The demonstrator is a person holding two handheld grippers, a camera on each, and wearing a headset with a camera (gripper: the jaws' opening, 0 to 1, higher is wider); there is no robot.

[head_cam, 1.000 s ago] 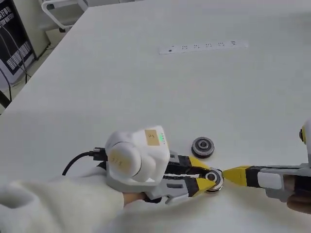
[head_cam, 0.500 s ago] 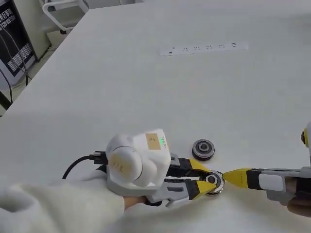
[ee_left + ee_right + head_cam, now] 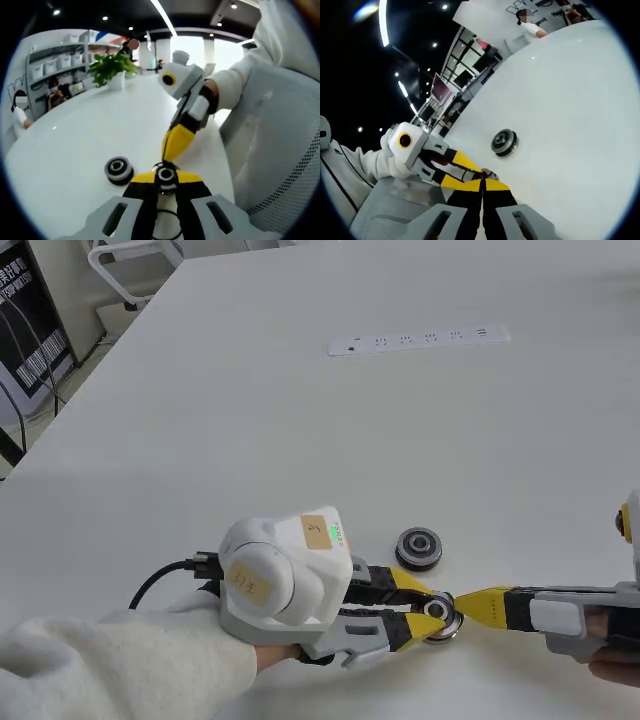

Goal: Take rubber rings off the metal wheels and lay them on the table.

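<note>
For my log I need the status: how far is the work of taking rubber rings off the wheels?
Done: nothing I can confirm. In hand: the left claw grips one wheel while the shut right claw seems to pinch its rubber ring. Left: pull that ring off, lay it on the table, then strip the second wheel, which lies apart with its black ring on.

Head view: above, looking down across the table (image 3: 250,420). Gripper views: low, close, facing each other. All three share the metal wheel (image 3: 438,612).
</note>
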